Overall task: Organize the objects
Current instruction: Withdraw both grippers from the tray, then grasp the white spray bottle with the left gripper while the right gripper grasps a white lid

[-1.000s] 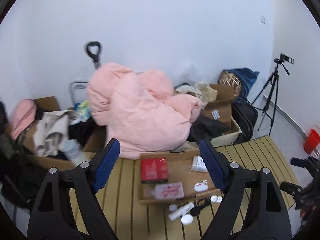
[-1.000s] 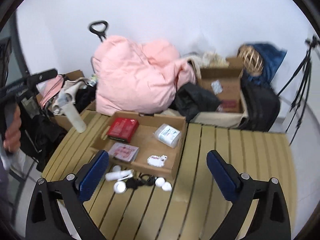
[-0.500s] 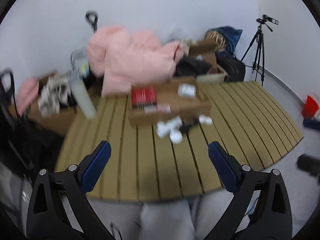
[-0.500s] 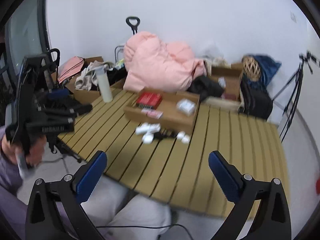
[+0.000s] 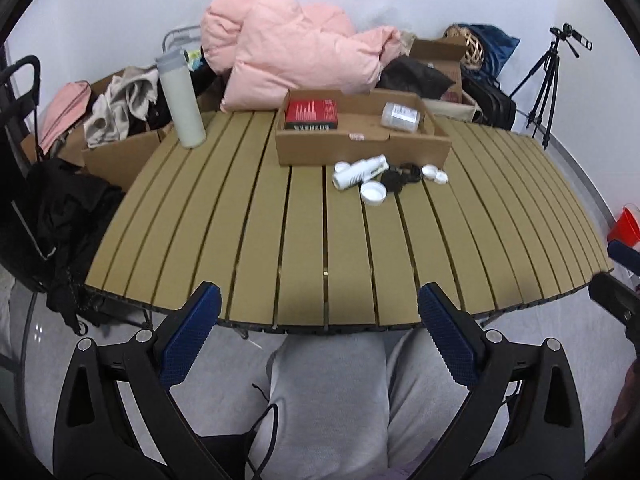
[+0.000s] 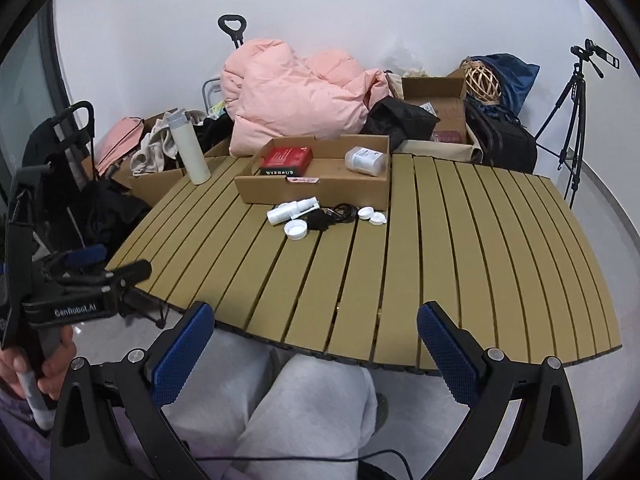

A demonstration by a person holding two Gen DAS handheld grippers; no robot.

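Evidently nothing is picked up yet: both tools hang over the person's grey-trousered lap, off the near edge of the slatted surface (image 5: 280, 216). The left hand-held gripper (image 5: 318, 322) has just been spreading its jaws, and they stand wide apart with nothing between them; the right hand-held gripper (image 6: 316, 334) is likewise spread and empty.

The loose things lie in a small cluster near the far side, just in front of the cardboard tray (image 5: 360, 150): a white spray bottle (image 5: 358, 172) on its side, a broad white cap (image 5: 374, 193), two smaller white caps (image 5: 435, 173), and a tangled black cord (image 5: 400, 174) between them. Inside the tray sit a red box (image 5: 311, 115) and a clear jar (image 5: 401, 117) lying down. A tall white flask (image 5: 180, 100) stands upright well to the left.

A sensible first step, as I judge it, is a long reach forward to the spray bottle, approaching across its round body so the pads close on the barrel rather than the narrow nozzle. Smooth plastic on a cylinder may roll or squirt out sideways, so a centred, square grip matters. The caps are low, hard discs and will need the fingertips almost touching the slats; the gaps between boards could catch a tip. The limp cord will drape and drag neighbours, so it is best lifted after they are moved.
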